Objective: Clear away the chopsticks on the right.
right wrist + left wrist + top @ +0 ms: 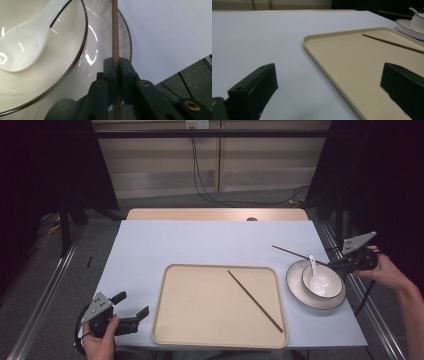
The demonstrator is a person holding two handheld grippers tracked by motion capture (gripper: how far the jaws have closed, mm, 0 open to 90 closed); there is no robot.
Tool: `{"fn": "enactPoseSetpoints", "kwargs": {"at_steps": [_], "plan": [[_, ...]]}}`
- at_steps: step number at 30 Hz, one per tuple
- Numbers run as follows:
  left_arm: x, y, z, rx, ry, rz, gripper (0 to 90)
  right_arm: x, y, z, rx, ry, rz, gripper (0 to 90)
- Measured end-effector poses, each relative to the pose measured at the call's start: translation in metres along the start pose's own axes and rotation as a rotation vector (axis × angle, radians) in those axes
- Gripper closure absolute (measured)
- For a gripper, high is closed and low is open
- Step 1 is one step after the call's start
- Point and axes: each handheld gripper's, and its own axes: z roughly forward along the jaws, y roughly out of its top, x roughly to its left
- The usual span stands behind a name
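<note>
Tabletop [165, 245] is pale blue-grey, with a bare wooden strip along the far edge. Grey floor around it, metal rails on both sides, black cables trailing down the back wall, dark curtains left and right.

Cream tray [200, 330] sits at the near middle of the tabletop. One brown chopstick [255, 300] lies diagonally on its right half, far end toward the tray's middle, near end by the tray's near-right corner.

Right of the tray, just beside it: a white plate [295, 290] with a dark rim, a white bowl [332, 280] standing on it, and a white spoon [314, 270] in the bowl, handle leaning toward the far side.

Right gripper [334, 265] is at the tabletop's right edge, held in the person's right hand [387, 270], forearm coming in from the lower right. It points left toward the plate. Its fingers [110, 75] are clamped shut on the second chopstick [292, 252]; in the right gripper view the stick runs straight up between the pads and out over the plate rim. Seen from above, it slants off toward the far left, past the plate.

Left gripper [134, 307] is at the near-left corner, low over the tabletop, left hand [100, 340] wrapped round its body. It points right toward the tray. Its fingers [254, 90] stand wide apart with nothing between them; the tray's left edge runs between them in the left gripper view.
</note>
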Motion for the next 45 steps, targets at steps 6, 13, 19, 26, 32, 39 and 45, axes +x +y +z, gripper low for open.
{"fn": "enactPoseSetpoints", "kwargs": {"at_steps": [6, 13, 19, 26, 32, 39, 45], "plan": [[0.0, 0.0, 0.0, 0.0, -0.008, 0.006, 1.0, -0.003, 0.0, -0.015, -0.071, -0.036, 0.084, 85.7], [0.0, 0.001, -0.001, 0.002, -0.008, 0.016, 1.0, 0.0, 0.003, -0.029, -0.103, -0.067, 0.166, 85.7], [-0.001, 0.001, -0.001, 0.0, -0.005, 0.017, 1.0, 0.009, 0.009, -0.041, -0.158, -0.105, 0.249, 85.8], [-0.001, 0.001, -0.001, -0.004, -0.009, 0.018, 1.0, 0.031, 0.016, -0.053, -0.206, -0.104, 0.29, 85.8], [-0.001, 0.001, -0.002, -0.006, -0.009, 0.018, 1.0, 0.053, 0.019, -0.056, -0.222, -0.124, 0.316, 85.8], [-0.002, 0.002, -0.001, -0.016, -0.012, 0.021, 1.0, 0.088, 0.031, -0.056, -0.216, -0.149, 0.364, 85.8], [-0.002, 0.002, -0.002, -0.029, -0.017, 0.024, 1.0, 0.119, 0.043, -0.048, -0.245, -0.135, 0.392, 85.9]]}}
